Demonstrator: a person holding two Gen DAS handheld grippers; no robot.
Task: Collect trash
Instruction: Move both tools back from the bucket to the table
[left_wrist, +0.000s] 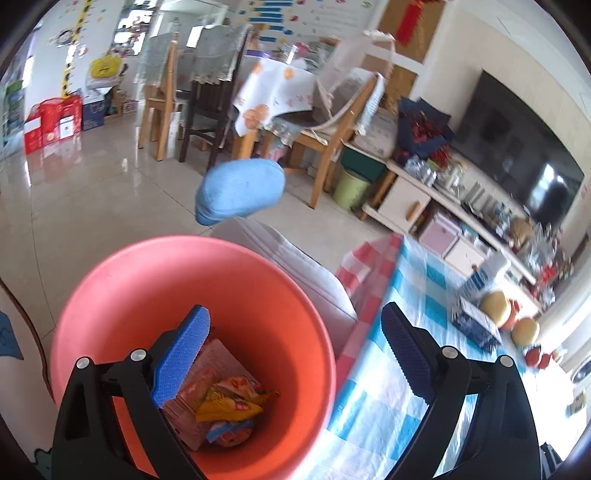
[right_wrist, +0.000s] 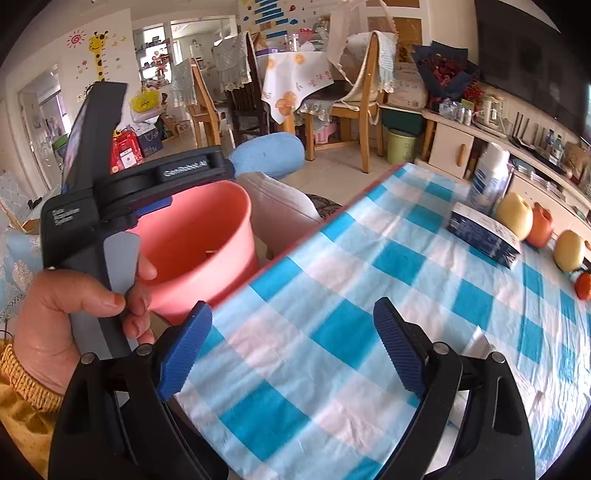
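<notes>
Here, in the left wrist view, the orange bin (left_wrist: 192, 332) fills the 8 o'clock part of the picture, standing beside the edge of the table with the blue-and-white checked cloth (left_wrist: 417, 295). At the bottom of the bin lie the wrappers (left_wrist: 225, 402): a pinkish packet, a yellow snack bag on top of it, and a small round lid-like piece at the bag's 6 o'clock. The left gripper (left_wrist: 295, 354) hangs over the bin's right rim with its jaws spread wide and nothing between them; its left pad sits above the bin's inside, its right pad above the cloth. At 12 o'clock from the bin a foot in a blue sock (left_wrist: 240, 192) sticks out over a pale trouser leg. Toward 3 o'clock on the cloth stand a dark blue box (left_wrist: 472, 325) and two yellowish fruits (left_wrist: 495, 302).

In the right wrist view, a hand (right_wrist: 74, 306) at 9 o'clock grips the handle of the left gripper, which reaches over the bin's rim. The right gripper (right_wrist: 291, 347) is at 6 o'clock, jaws wide apart and empty, above the bare checked cloth. At 2 o'clock stand a white spray can (right_wrist: 491, 177), the blue box, the fruits and a small orange jug (right_wrist: 541, 229).
</notes>
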